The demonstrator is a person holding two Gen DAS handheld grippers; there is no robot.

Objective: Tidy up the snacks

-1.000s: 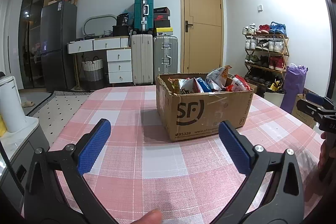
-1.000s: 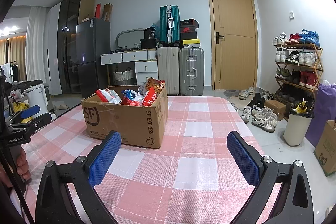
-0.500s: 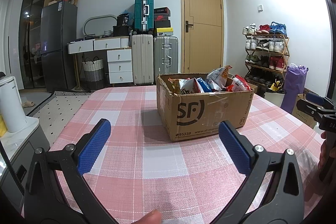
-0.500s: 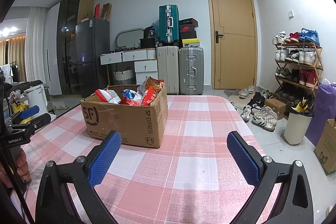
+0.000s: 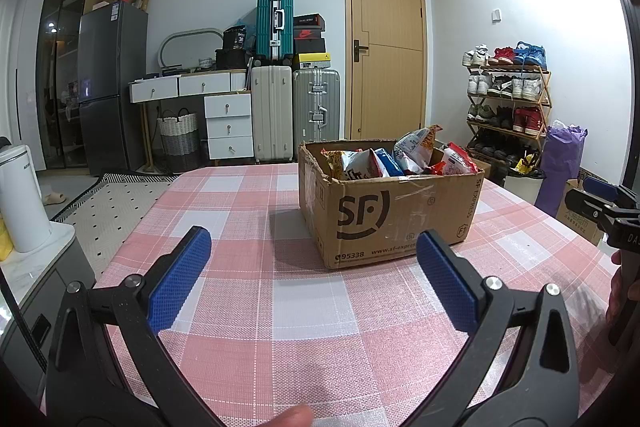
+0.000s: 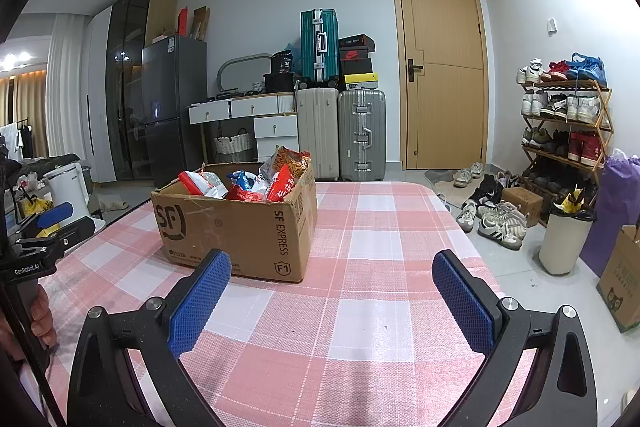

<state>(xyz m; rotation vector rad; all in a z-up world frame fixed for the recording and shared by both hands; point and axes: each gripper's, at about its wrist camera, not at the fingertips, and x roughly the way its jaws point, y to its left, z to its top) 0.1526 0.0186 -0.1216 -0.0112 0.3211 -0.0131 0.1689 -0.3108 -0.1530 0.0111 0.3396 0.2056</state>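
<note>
A brown cardboard box (image 5: 392, 215) marked SF stands on the table with the pink checked cloth (image 5: 248, 227). It is full of snack bags (image 5: 400, 157), red, white, blue and orange. The box also shows in the right wrist view (image 6: 236, 223), with its snack bags (image 6: 256, 181). My left gripper (image 5: 316, 263) is open and empty, low over the cloth, short of the box. My right gripper (image 6: 332, 275) is open and empty, to the right of the box's near corner. Each gripper shows at the edge of the other's view.
Beyond the table stand suitcases (image 5: 296, 107), white drawers (image 5: 228, 123), a fridge (image 5: 108, 87) and a wooden door (image 5: 386, 47). A shoe rack (image 6: 564, 119), loose shoes (image 6: 496, 219), a bin (image 6: 562, 239) and a purple bag (image 6: 616, 211) lie right of the table. A white appliance (image 5: 20, 199) stands left.
</note>
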